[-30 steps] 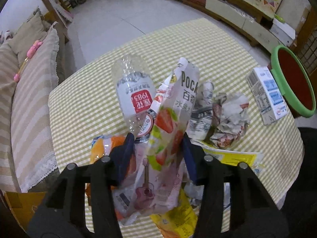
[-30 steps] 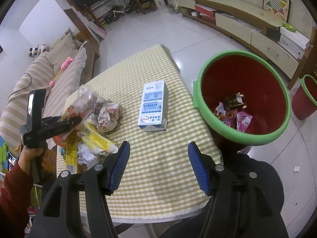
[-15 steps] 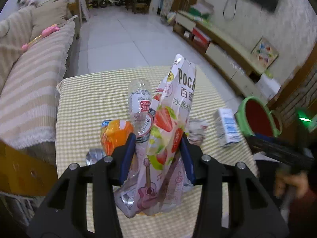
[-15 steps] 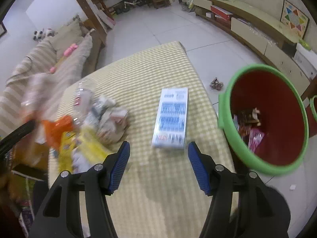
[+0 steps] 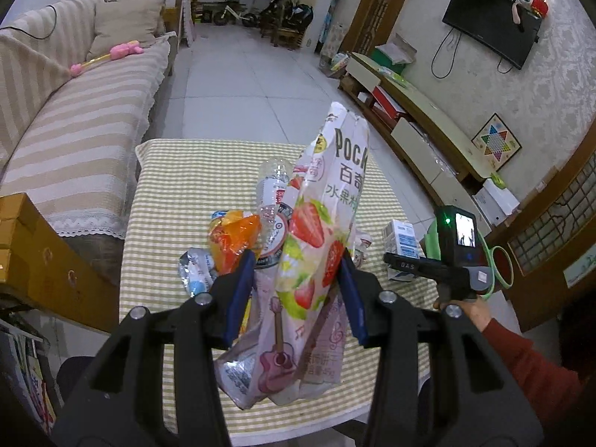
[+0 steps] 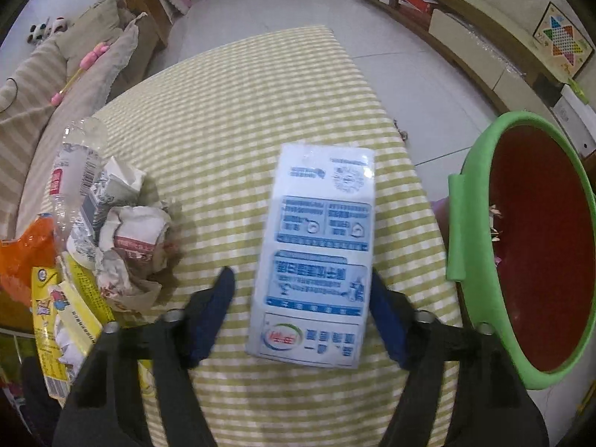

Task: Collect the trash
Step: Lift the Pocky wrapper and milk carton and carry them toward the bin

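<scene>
Right gripper [image 6: 301, 320] straddling the carton [image 6: 316, 260] near the table's [image 6: 242, 111] bin-side edge, jaws closing, left pad not touching. Carton's length along the fingers. Left gripper [image 5: 296, 294] clamped on a snack bag [image 5: 316, 246].

Left wrist view sits up above the near edge of the checked table [image 5: 178, 193], tilted down and looking out across it into the room, sofa [image 5: 74, 111] on its left, TV wall on its right. Right wrist view hangs closer over the same table [image 6: 231, 119], pointing more steeply down. Both share the milk carton [image 5: 404, 238] [image 6: 316, 260], the green-rimmed bin [image 5: 501, 264] [image 6: 473, 231] and the clear bottle [image 5: 273, 186] [image 6: 74, 164].
</scene>
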The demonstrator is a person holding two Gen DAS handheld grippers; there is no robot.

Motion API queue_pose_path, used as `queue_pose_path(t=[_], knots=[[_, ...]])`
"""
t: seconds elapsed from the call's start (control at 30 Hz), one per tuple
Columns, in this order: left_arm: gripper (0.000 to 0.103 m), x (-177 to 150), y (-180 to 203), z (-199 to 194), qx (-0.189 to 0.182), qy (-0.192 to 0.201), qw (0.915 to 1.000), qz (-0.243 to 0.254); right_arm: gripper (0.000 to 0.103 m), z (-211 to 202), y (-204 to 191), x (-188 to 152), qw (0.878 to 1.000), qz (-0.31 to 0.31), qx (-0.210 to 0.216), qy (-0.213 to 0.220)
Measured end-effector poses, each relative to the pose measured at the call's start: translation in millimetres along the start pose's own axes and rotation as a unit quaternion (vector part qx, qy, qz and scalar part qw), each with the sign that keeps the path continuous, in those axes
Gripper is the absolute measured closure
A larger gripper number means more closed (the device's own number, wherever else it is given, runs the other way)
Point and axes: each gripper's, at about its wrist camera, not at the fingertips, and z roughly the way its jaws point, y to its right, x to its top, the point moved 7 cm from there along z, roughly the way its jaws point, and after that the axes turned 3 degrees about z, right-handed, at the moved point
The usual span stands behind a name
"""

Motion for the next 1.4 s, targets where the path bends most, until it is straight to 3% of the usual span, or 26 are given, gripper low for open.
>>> queue_pose_path(t=[0.1, 0.3, 0.43, 0.57, 0.63, 0.67, 0.93, 1.4], knots=[[0.060, 0, -1, -3, -0.001, 0.003, 1.0000, -0.003, 0.049, -5, -3, -4, 1.000, -0.005, 0.016, -0.004], [0.060, -2, -3, -1, -0.002, 0.002, 1.0000, -0.006, 0.049, -11, -6, -12, 0.999, -0.039, 0.007, -0.005], [0.060, -4, -3, -1, -0.001, 0.001, 1.0000, -0.006, 0.032, -6, -6, -5, 1.000, -0.024, 0.005, 0.000], [0.060, -4, -5, -4, 0.007, 0.002, 1.0000, -0.006, 0.032, 1, -10, -2, 1.000, -0.031, -0.002, -0.004], [0.060, -4, -8, -5, 0.008, 0.002, 0.9999, -0.008, 0.039, 3, -14, -4, 0.999, -0.033, -0.002, -0.003], [0.060, -5, -8, -5, 0.009, 0.001, 0.9999, -0.009, 0.050, 3, -15, -3, 0.999, -0.033, -0.002, -0.004], [0.060, -9, -4, -2, 0.006, -0.005, 0.9999, -0.010, 0.051, -26, -24, -16, 0.999, -0.029, 0.028, 0.016], [0.060, -11, 3, 8, -0.004, -0.015, 0.9999, 0.000, 0.051, -130, -32, -32, 0.991, -0.012, 0.093, 0.096]])
